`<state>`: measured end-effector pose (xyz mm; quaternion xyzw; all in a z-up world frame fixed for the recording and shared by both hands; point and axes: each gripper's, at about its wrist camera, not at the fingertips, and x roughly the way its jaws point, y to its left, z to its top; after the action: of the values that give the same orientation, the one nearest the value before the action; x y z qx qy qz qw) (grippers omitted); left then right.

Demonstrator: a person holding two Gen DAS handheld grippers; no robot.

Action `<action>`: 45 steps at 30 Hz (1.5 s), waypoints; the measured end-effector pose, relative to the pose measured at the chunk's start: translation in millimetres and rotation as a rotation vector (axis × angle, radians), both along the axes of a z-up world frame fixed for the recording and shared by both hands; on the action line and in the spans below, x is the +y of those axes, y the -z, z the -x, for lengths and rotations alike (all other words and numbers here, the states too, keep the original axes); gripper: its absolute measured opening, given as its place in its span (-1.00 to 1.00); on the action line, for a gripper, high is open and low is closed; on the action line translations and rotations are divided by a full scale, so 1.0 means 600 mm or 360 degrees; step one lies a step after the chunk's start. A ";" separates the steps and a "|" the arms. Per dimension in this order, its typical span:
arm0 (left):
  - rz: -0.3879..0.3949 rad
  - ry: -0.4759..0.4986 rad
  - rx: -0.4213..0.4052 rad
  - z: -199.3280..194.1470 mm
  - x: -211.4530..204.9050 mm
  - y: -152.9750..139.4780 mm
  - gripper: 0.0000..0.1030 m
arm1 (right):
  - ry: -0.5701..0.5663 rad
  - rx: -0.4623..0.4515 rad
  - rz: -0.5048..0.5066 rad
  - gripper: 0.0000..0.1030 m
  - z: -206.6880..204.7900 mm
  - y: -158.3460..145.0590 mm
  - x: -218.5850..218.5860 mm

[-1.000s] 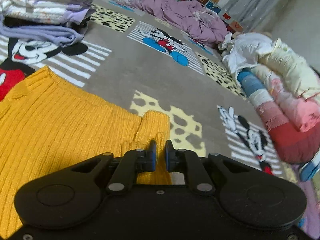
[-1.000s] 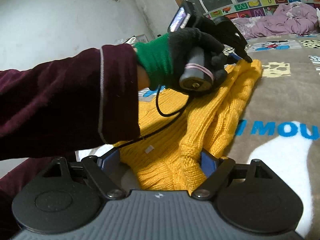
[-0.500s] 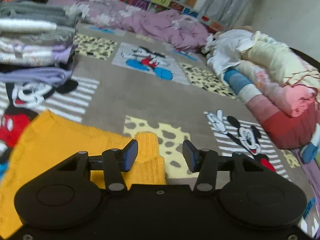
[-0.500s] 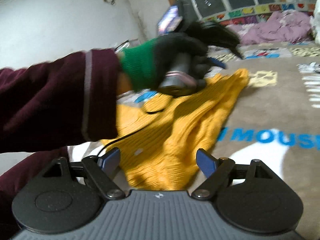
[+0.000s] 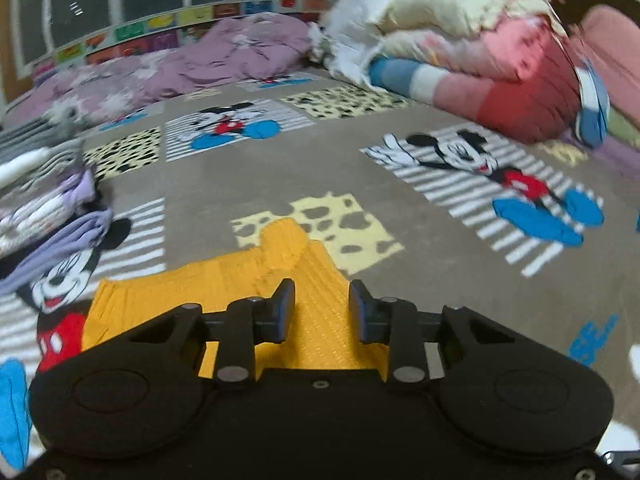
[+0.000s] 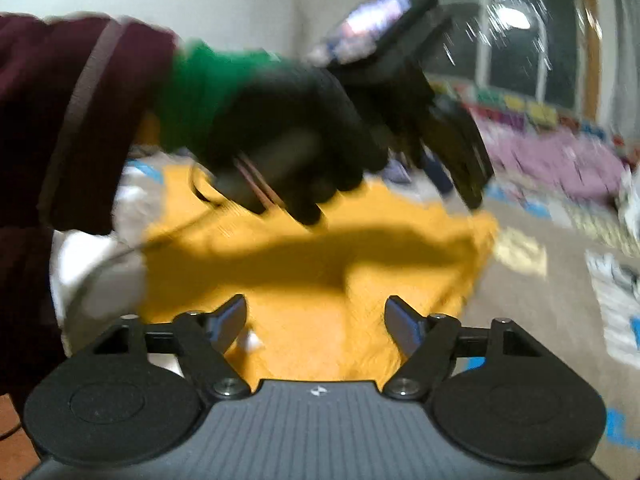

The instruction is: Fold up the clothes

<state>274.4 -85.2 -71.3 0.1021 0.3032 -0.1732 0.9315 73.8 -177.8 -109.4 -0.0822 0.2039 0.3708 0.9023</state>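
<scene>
**Two open grippers, one lumpy yellow sweater: where this could slip**

Both tongs are empty right now. The left gripper point(image 5: 321, 307) has its jaws parted with only air between them, hanging just above the yellow knit sweater point(image 5: 224, 296), and the right gripper point(image 6: 316, 322) is spread even wider over the same garment point(image 6: 320, 280), holding nothing. From the right wrist view you can see the gloved left hand point(image 6: 288, 148) carrying its gripper above the sweater and throwing a long shadow across the knit.

The sweater lies on the cartoon-mouse blanket point(image 5: 400, 168), toward the near edge, with one narrower bit (cuff or corner, can't tell which through the blur) poking out onto a yellow spotted patch point(image 5: 344, 224). It looks partly doubled over, but whether that's a finished fold or a half-done one I honestly can't say.

What could go wrong, my guess:
- chunky rib knit is thick and springy, so a pinch may catch only the top layer and drag the fold open
- a pinch that's too deep could grab the blanket along with it
- the poking-out bit could flop back out if the sweater gets lifted

A stack of folded clothes point(image 5: 48, 196) sits near the blanket's left edge, well apart, and a rolled quilt pile point(image 5: 480, 80) sits along the far right edge.
</scene>
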 end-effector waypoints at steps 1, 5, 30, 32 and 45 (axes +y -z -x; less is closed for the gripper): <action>-0.0033 0.0013 0.0005 -0.008 -0.006 0.008 -0.44 | 0.0009 0.0040 -0.0040 0.45 -0.007 0.000 -0.004; -0.0140 0.0043 0.0062 -0.038 -0.026 0.047 -0.44 | -0.0009 0.0158 -0.0159 0.46 -0.008 0.007 -0.012; 0.0501 -0.0568 0.0092 0.148 0.209 -0.020 0.47 | 0.0096 0.0086 -0.0375 0.46 0.060 -0.012 -0.063; 0.0580 -0.0617 0.0088 0.182 0.241 -0.022 0.48 | 0.0097 0.0086 -0.0383 0.46 0.063 -0.015 -0.061; 0.0992 -0.1051 0.0074 0.337 0.422 0.006 0.51 | 0.0004 -0.0017 -0.0162 0.46 0.112 -0.027 0.001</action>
<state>72.3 168.2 -74.8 -0.2893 0.2736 0.0477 0.9160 6.6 -177.2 -93.3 -0.0380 0.1802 0.3790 0.9069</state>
